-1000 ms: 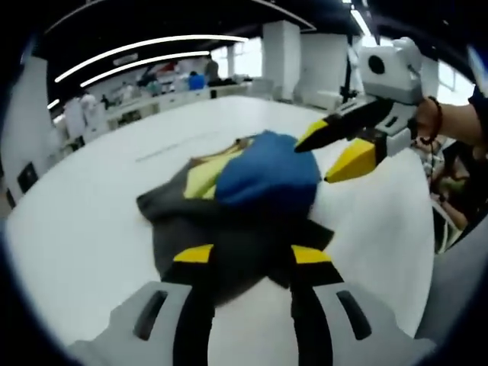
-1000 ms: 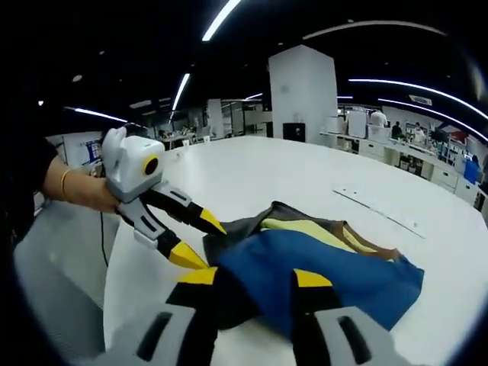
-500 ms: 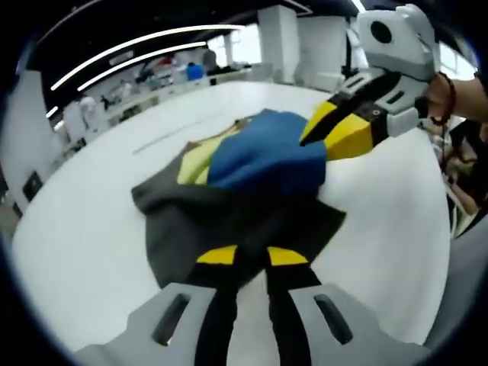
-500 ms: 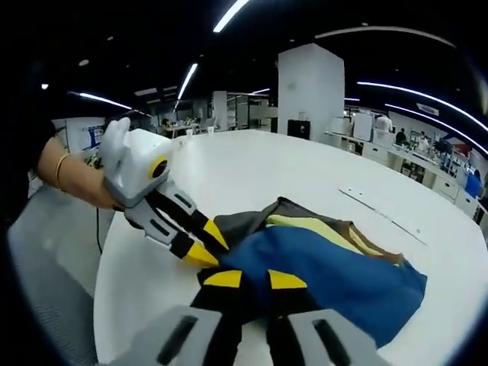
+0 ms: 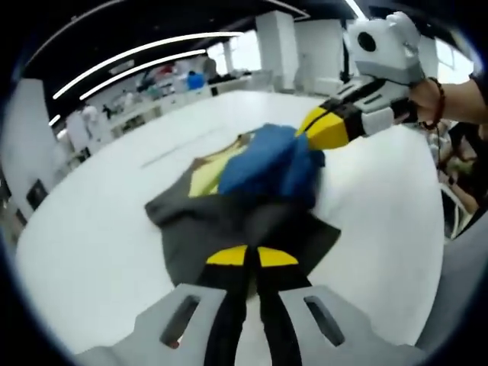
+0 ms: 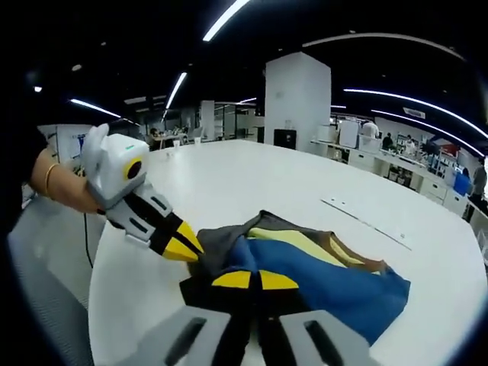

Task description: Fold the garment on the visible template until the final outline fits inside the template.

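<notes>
A garment [image 5: 229, 217] of dark grey, blue and yellow cloth lies bunched on the white table [image 5: 84, 229]. In the left gripper view my left gripper [image 5: 252, 256] is shut on the dark grey near edge. My right gripper [image 5: 324, 128] comes in from the upper right, pinched shut on the blue fold. In the right gripper view the garment [image 6: 328, 278] spreads to the right. My right gripper [image 6: 255, 280] is shut on its near corner, where dark and blue cloth meet. My left gripper [image 6: 183, 245] grips the grey edge just to the left. A thin line mark [image 6: 366, 223] runs on the table beyond the cloth.
The round table edge [image 6: 95, 305] lies close on the left, with grey floor beyond. A hand and wrist [image 6: 57, 187] hold the left gripper. A white pillar [image 6: 297, 99] and desks with people stand behind the table. White tabletop [image 6: 229, 175] extends past the garment.
Both grippers stood open by the garment one second ago and have closed on it. The blue fold has been drawn in and bunched.
</notes>
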### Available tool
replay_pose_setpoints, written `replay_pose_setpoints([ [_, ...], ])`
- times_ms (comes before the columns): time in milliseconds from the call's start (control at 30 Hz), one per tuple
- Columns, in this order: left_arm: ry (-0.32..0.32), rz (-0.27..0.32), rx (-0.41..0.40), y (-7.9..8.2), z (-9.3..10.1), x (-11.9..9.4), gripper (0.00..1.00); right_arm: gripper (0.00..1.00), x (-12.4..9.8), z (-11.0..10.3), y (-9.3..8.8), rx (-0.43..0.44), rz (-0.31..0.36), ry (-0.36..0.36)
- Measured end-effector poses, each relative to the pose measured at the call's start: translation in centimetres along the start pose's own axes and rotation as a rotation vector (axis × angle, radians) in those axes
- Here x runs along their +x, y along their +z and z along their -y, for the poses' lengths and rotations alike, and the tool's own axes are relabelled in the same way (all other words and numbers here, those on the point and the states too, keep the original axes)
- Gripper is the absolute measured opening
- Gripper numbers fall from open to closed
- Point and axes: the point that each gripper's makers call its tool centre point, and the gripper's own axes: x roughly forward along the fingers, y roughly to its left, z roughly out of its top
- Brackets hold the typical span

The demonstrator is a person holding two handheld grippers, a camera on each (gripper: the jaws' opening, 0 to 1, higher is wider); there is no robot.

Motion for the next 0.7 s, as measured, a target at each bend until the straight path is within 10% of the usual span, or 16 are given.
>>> replay_pose_setpoints([
  [700,0.021,0.107,-0.093,4.1,-2.5,-3.2,0.00,0.00,-2.2,5.3,1.7,0.056,0.031,-0.171],
])
